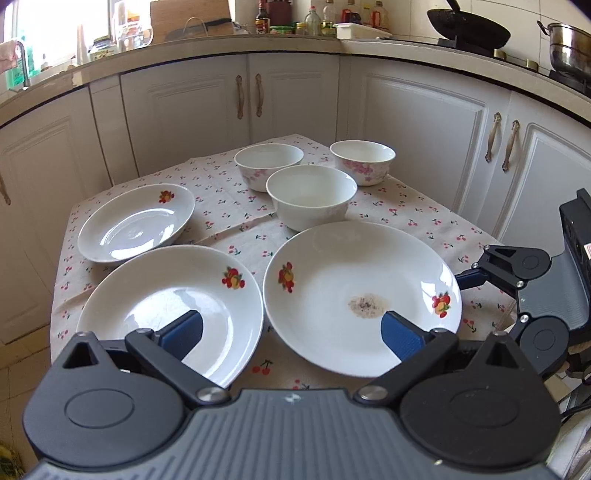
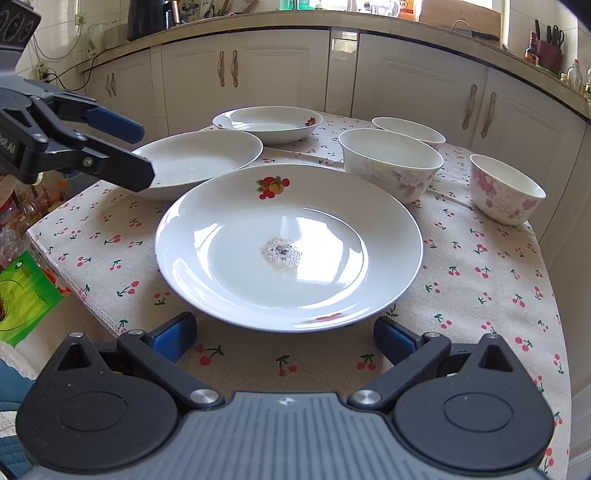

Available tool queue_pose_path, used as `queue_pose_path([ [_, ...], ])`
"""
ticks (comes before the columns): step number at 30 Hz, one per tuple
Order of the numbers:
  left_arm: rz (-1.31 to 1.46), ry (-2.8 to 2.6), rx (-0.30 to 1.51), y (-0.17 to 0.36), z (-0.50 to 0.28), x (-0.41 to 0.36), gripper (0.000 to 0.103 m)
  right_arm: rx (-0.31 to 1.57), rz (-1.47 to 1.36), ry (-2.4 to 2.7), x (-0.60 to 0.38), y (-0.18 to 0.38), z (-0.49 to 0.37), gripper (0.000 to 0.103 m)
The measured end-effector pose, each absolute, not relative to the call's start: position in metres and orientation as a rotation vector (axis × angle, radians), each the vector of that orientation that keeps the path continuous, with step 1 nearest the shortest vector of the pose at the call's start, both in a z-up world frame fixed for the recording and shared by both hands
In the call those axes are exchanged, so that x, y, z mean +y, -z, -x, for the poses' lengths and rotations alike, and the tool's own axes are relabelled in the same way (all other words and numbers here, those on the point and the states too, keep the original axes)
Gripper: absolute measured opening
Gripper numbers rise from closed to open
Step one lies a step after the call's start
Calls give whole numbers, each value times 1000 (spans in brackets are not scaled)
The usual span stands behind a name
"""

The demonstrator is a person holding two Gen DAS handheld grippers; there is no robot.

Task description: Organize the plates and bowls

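Three white fruit-print plates and three white floral bowls sit on the cherry-print tablecloth [image 1: 236, 206]. The large plate [image 1: 362, 295] with a grey stain also shows in the right wrist view [image 2: 288, 243]. A second plate [image 1: 170, 306] lies at near left and a third [image 1: 136, 225] behind it. The bowls [image 1: 312, 195] [image 1: 267, 164] [image 1: 364, 160] stand at the back. My left gripper [image 1: 291, 334] is open, hovering over the two near plates. My right gripper [image 2: 284, 338] is open, just short of the large plate's near rim, and shows in the left wrist view [image 1: 476, 284].
White kitchen cabinets [image 1: 207, 107] wrap around behind the table. The counter holds bottles [image 1: 314, 20], a wok [image 1: 469, 27] and a steel pot [image 1: 569, 48]. Green packets [image 2: 22, 295] lie off the table's left edge in the right wrist view.
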State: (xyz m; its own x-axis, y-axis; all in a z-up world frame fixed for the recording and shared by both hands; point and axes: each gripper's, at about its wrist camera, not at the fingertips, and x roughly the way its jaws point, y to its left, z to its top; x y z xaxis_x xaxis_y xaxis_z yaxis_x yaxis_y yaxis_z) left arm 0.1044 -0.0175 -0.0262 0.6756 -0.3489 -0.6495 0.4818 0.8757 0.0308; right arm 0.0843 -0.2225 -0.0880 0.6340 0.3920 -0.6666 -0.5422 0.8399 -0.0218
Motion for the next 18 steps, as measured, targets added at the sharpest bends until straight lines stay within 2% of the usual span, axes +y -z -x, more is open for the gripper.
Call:
queue_pose_path([
  [18,-329,678,810,36,-185,-63,102,644,213,-540,-224,92,-87,103],
])
